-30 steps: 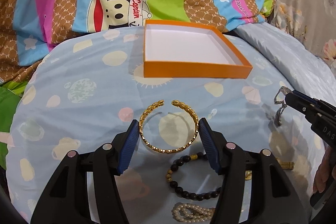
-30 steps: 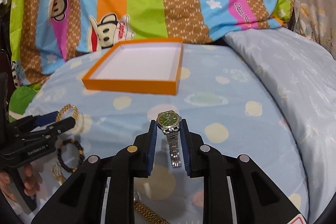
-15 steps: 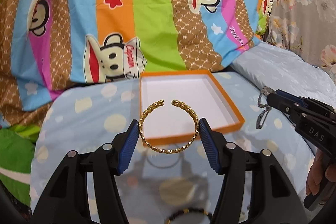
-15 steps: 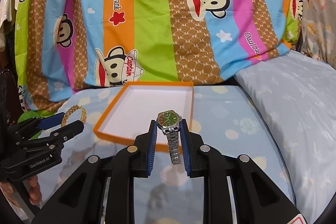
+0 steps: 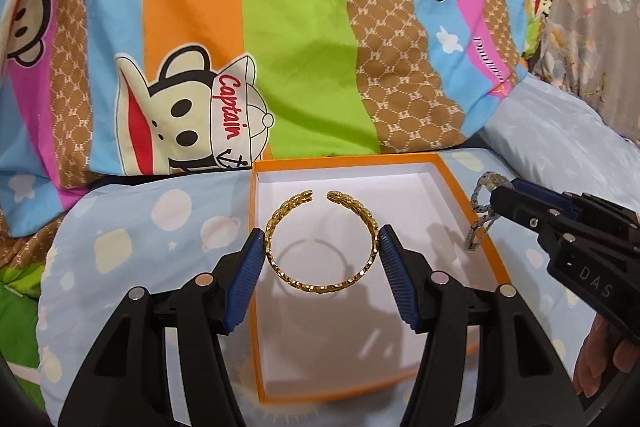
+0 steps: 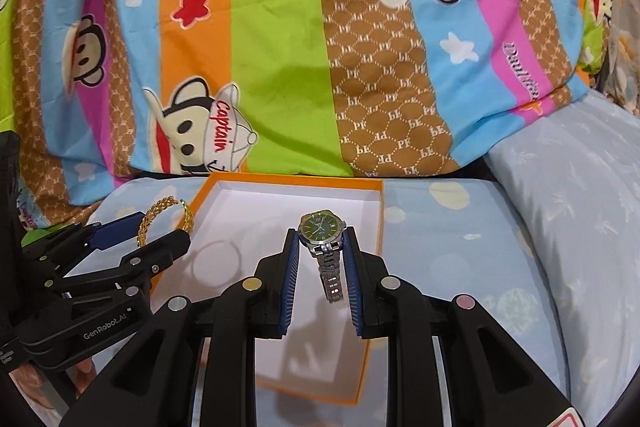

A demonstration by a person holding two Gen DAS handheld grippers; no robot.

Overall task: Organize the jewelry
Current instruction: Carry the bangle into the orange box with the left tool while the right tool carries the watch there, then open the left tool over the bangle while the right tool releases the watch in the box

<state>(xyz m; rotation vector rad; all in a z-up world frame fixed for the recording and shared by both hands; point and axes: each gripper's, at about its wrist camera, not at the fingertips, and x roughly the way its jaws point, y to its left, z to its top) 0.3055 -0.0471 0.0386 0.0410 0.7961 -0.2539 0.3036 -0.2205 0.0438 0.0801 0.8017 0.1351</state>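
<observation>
The gold bangle point(image 5: 321, 242) is held flat and level between the blue pads of the left gripper point(image 5: 321, 251), whose fingers point(image 5: 245, 269) are clamped on its two sides. It is carried this way, it seems, so that it can be lowered into the orange box point(image 5: 472, 211) without tipping; its round shadow already falls on the box's white floor, which puts it above the box and not yet in it. The gap in the bangle points away from the camera, toward the far wall of the box.

The wristwatch point(image 6: 323, 247) is pinched at its lugs by the right gripper point(image 6: 320, 263), the fingers point(image 6: 291, 267) drawn close together on it, so that the dial faces up and the strap hangs free below. It also hangs over the box, toward its right side, well apart from the bangle; each piece is thus given its own half.

The bangle is an open cuff of braided, leaf-like gold links, bright and faceted. The watch has a dark green dial, a steel case and a steel link strap; whether the strap's clasp is open cannot be told from the right wrist view. The box lies on a pale blue bed cover point(image 5: 152, 239), with a striped cartoon blanket point(image 5: 296, 27) behind.
</observation>
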